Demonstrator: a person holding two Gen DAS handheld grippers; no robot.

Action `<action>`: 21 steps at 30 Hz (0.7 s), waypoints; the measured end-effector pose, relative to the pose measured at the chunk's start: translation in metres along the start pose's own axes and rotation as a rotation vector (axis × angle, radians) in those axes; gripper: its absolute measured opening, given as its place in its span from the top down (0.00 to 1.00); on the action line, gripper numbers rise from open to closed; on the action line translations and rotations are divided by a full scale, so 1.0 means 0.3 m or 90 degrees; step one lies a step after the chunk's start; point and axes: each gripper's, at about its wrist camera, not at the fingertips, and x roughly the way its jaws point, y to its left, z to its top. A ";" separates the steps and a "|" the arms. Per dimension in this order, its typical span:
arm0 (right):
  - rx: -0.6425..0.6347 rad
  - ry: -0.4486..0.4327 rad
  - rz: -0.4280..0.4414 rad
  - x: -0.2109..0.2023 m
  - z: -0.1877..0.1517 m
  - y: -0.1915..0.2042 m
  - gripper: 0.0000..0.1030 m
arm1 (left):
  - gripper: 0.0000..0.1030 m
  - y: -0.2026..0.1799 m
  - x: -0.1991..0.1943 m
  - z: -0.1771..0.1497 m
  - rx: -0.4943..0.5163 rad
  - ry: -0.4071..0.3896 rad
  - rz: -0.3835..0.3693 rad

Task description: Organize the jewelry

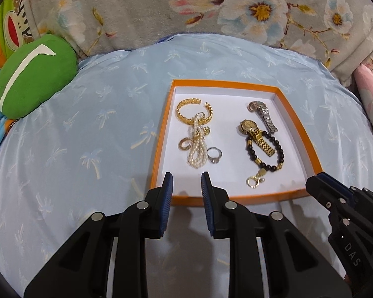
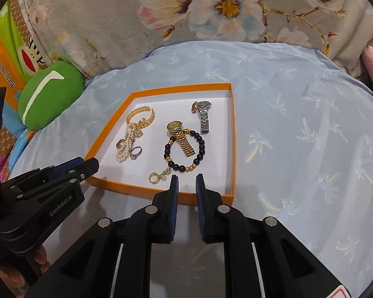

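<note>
Lying in the orange-rimmed tray (image 1: 299, 134) on the pale blue palm-print cloth (image 1: 87, 136) is all your jewelry: a gold cuff bracelet (image 1: 186, 114) at the far left with a pearl strand (image 1: 197, 149) draped below it, a silver ring (image 1: 214, 155) just beside the pearls, a silver watch (image 2: 203, 118) at the far right, and a gold watch (image 2: 182, 136) lying across a black bead bracelet (image 2: 201, 146). Your left gripper (image 1: 187, 188) hovers over the tray's near rim with its jaws a narrow gap apart and nothing between them; your right gripper (image 2: 187, 190) hangs over the same rim toward the right corner, jaws likewise narrowly parted and empty. You have bare white tray floor along the near edge and open cloth to the left and right of the tray. A green cushion (image 1: 29, 82) sits well off to the left. "GenRobot.AI" reads on the left gripper's side, "DAS" on the right's, and "Paul frank" on the orange fabric (image 2: 2, 59) behind.
</note>
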 end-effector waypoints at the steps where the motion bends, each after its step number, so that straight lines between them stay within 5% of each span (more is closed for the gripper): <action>1: -0.003 -0.004 -0.004 -0.012 -0.008 0.003 0.84 | 0.78 -0.003 -0.005 -0.008 0.002 0.001 0.003; 7: -0.008 -0.032 -0.030 -0.060 -0.059 0.015 0.70 | 0.62 -0.014 -0.033 -0.075 0.005 -0.005 0.032; 21: 0.002 -0.027 -0.045 -0.024 -0.130 0.006 0.51 | 0.54 -0.017 -0.012 -0.154 -0.017 -0.020 0.062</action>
